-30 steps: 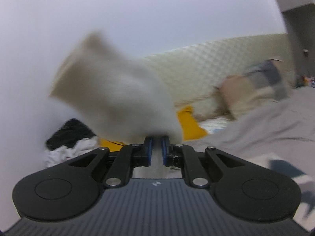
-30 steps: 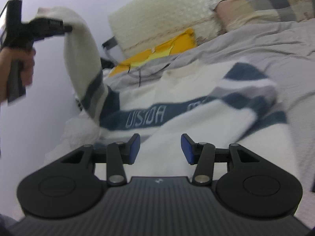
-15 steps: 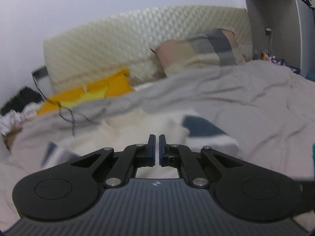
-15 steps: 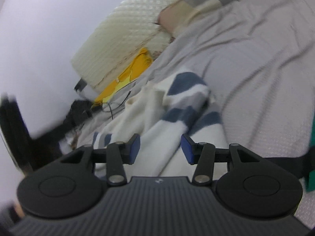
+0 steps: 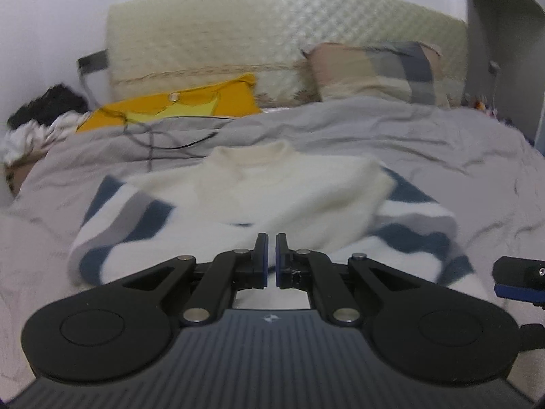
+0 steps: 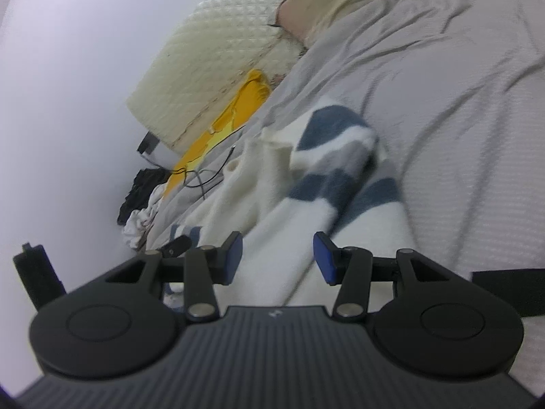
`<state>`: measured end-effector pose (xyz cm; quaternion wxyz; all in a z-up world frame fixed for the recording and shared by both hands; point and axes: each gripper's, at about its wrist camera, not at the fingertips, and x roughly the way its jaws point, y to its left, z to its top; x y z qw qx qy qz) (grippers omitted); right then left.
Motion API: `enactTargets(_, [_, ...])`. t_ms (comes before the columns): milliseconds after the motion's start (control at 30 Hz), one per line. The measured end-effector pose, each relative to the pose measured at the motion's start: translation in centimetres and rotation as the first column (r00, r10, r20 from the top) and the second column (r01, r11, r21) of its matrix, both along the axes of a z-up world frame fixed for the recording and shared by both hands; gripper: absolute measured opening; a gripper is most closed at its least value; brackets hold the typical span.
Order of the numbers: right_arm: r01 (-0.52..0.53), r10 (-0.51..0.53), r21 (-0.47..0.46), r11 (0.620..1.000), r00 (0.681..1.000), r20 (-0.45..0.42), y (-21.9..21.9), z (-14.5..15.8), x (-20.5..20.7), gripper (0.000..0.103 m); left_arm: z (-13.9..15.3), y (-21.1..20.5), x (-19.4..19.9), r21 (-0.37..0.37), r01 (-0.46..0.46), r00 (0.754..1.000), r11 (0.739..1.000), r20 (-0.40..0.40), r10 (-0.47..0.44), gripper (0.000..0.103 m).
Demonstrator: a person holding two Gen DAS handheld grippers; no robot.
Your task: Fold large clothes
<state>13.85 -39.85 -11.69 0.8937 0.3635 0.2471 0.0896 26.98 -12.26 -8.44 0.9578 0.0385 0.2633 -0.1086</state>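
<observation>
Sweater (image 5: 272, 197): fuzzy knit, cream with blue-grey stripes. Bed sheet (image 5: 340, 129): matt grey cloth, creased. Headboard (image 5: 272, 34) at 12 o'clock: quilted, slight sheen. Left hand-held gripper (image 5: 269, 255): matt black plastic, blue pads.

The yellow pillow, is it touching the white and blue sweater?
Apart. In the left wrist view, a stretch of grey bedsheet with a black cable lies between the yellow pillow and the sweater collar.
</observation>
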Motion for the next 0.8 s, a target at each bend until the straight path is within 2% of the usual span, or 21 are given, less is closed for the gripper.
enactTargets(67, [-0.019,0.019,0.001,1.0,1.0,0.012,0.6,0.0,0.6,0.05,-0.3,2.8,0.3,-0.044,-0.013,1.0,0.999,-0.018,0.012,0.006])
enactTargets(100, [-0.029,0.029,0.002,1.0,0.999,0.015,1.0,0.1,1.0,0.05,-0.5,4.0,0.6,-0.069,-0.017,0.999,0.997,-0.032,0.015,0.012])
enactTargets(133, [-0.039,0.039,0.001,0.999,0.999,0.016,1.3,0.1,1.4,0.05,-0.7,5.2,0.9,-0.091,-0.026,0.999,0.996,-0.044,0.022,0.023])
enactTargets(167, [-0.048,0.048,0.002,0.999,0.999,0.018,1.7,0.2,1.8,0.057,-1.0,6.4,1.2,-0.116,-0.047,0.998,0.992,-0.053,0.041,0.028])
enactTargets(200, [-0.056,0.055,0.007,0.998,0.998,0.022,2.0,0.2,2.2,0.064,-1.2,7.6,1.6,-0.15,-0.075,0.996,0.986,-0.063,0.066,0.039])
enactTargets(233, [-0.058,0.057,0.017,0.998,0.998,0.025,2.2,0.2,2.5,0.066,-1.5,8.7,2.0,-0.189,-0.092,0.994,0.978,-0.071,0.079,0.046])
enactTargets(333, [-0.066,0.065,0.043,0.997,0.997,0.04,3.0,0.4,3.9,0.068,-2.5,11.3,3.4,-0.325,-0.119,0.99,0.938,-0.114,0.086,0.056])
enactTargets(400, [-0.061,0.059,0.034,0.998,0.997,0.049,3.5,0.3,4.9,0.068,-3.5,12.4,4.6,-0.4,-0.148,0.982,0.904,-0.165,0.088,0.057])
enactTargets(500, [-0.043,0.044,-0.013,0.999,0.997,0.062,4.0,0.1,7.0,0.068,-5.1,14.0,5.8,-0.525,-0.209,0.968,0.825,-0.232,0.097,0.057])
enactTargets(533, [-0.031,0.033,-0.033,0.999,0.998,0.056,4.2,0.2,7.8,0.068,-5.6,14.4,6.1,-0.547,-0.236,0.961,0.803,-0.253,0.11,0.057])
enactTargets(600, [-0.005,0.007,-0.07,0.998,0.999,0.042,4.3,0.4,9.6,0.068,-6.3,15.3,6.7,-0.566,-0.283,0.948,0.774,-0.285,0.139,0.057])
enactTargets(633, [0.003,0.001,-0.082,0.997,0.999,0.045,4.3,0.6,10.4,0.068,-6.6,15.6,6.9,-0.562,-0.296,0.945,0.772,-0.289,0.153,0.057])
enactTargets(667, [0.017,-0.012,-0.097,0.995,0.999,0.05,4.4,0.8,11.4,0.071,-6.8,15.7,7.1,-0.535,-0.311,0.941,0.785,-0.291,0.174,0.057])
enactTargets(700, [0.044,-0.038,-0.116,0.992,0.998,0.052,4.4,1.0,12.3,0.079,-6.9,15.7,7.4,-0.492,-0.328,0.935,0.807,-0.294,0.2,0.057])
enactTargets(733, [0.079,-0.073,-0.142,0.987,0.996,0.049,4.5,1.2,13.2,0.083,-7.1,15.7,7.8,-0.468,-0.342,0.929,0.815,-0.296,0.221,0.057])
enactTargets(800, [0.114,-0.108,-0.183,0.976,0.993,0.043,4.5,1.2,15.2,0.085,-7.7,16.1,8.2,-0.476,-0.36,0.922,0.802,-0.31,0.23,0.057])
